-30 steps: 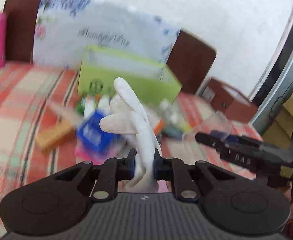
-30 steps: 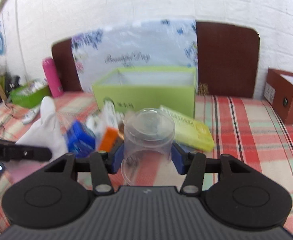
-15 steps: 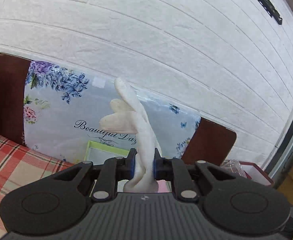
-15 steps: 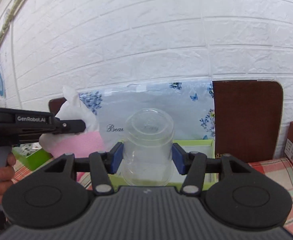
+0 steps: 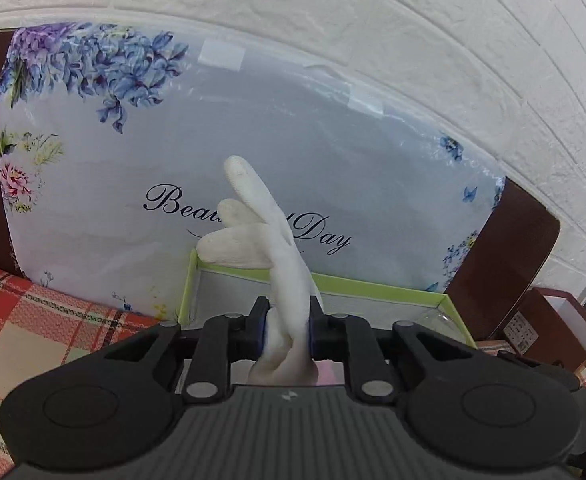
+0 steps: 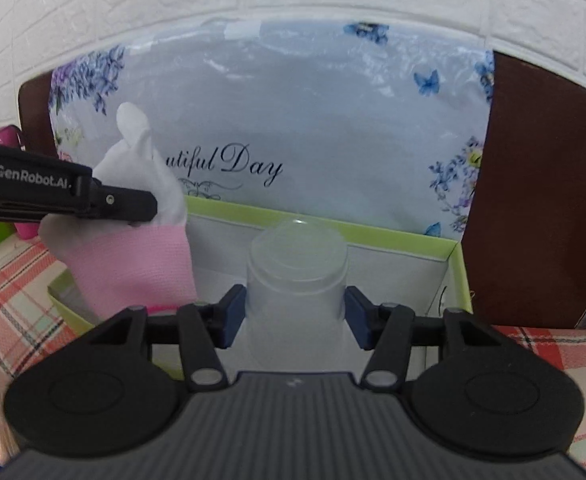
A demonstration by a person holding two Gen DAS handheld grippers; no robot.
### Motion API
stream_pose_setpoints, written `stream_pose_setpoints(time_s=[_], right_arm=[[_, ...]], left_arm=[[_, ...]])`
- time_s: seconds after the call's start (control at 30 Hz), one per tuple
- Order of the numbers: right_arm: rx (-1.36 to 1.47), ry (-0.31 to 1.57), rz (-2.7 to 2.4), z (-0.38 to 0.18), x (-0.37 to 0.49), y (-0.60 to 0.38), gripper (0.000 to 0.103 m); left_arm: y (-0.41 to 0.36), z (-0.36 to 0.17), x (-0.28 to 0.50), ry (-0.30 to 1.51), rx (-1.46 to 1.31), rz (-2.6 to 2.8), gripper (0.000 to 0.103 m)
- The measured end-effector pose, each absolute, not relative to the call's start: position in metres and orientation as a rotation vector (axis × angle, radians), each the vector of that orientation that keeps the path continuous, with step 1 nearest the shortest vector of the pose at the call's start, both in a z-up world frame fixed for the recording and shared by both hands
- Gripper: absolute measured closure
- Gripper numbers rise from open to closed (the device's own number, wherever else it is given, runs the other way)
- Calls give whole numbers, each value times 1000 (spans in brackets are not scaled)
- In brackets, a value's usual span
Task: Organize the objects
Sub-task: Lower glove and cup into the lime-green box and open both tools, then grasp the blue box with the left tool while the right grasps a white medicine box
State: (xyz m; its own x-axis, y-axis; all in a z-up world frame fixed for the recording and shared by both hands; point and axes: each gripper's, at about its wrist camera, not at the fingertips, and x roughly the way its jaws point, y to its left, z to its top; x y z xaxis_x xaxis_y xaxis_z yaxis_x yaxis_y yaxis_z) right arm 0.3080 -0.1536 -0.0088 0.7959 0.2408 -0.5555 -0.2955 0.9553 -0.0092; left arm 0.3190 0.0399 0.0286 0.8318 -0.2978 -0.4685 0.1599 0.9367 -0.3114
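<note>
Both grippers now hanging over the green box (image 6: 413, 240) (floor looking bare), left gripper (image 5: 285, 330) jaws just loosening around white glove (image 5: 277, 240), right gripper (image 6: 296, 316) pinching clear cup (image 6: 297, 272).

left hand-held gripper (image 5: 286, 330) jaws just opening | white glove (image 5: 271, 256) between | green box (image 5: 377, 300) beyond

I have swung both grippers from the cluttered plaid cloth to the green box (image 6: 455, 264), now near and open beneath them; the left gripper (image 5: 286, 330) has just been opening around the white glove (image 5: 269, 240).
</note>
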Motion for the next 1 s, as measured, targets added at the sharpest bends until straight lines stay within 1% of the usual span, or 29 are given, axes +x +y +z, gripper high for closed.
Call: stream_pose_setpoints(time_s=[0.03, 0.07, 0.1, 0.13, 0.23, 0.47, 0.6, 0.7, 0.83, 1.0], right_arm=[[-103, 605, 296, -13, 312, -151, 39], [-108, 631, 303, -17, 317, -150, 21], [-110, 644, 298, -20, 321, -148, 14], [-108, 644, 291, -22, 321, -148, 8], [-87, 625, 290, -23, 318, -153, 1], [-84, 528, 241, 6, 291, -173, 0], [-64, 440, 242, 31, 255, -188, 0], [-72, 387, 226, 45, 223, -195, 0], [-69, 344, 226, 51, 178, -206, 0], [-94, 326, 228, 38, 121, -209, 0]], left_arm=[[40, 25, 320, 537, -253, -245, 57], [40, 22, 321, 540, -234, -231, 21], [40, 21, 320, 531, -219, -210, 7], [40, 20, 316, 511, -205, -197, 7], [44, 22, 310, 494, -182, -215, 7], [39, 49, 286, 460, -178, -213, 7], [31, 72, 251, 423, -182, -190, 7], [23, 83, 224, 439, -154, -144, 7], [18, 84, 182, 467, -160, -132, 7], [21, 69, 126, 484, -179, -100, 7]])
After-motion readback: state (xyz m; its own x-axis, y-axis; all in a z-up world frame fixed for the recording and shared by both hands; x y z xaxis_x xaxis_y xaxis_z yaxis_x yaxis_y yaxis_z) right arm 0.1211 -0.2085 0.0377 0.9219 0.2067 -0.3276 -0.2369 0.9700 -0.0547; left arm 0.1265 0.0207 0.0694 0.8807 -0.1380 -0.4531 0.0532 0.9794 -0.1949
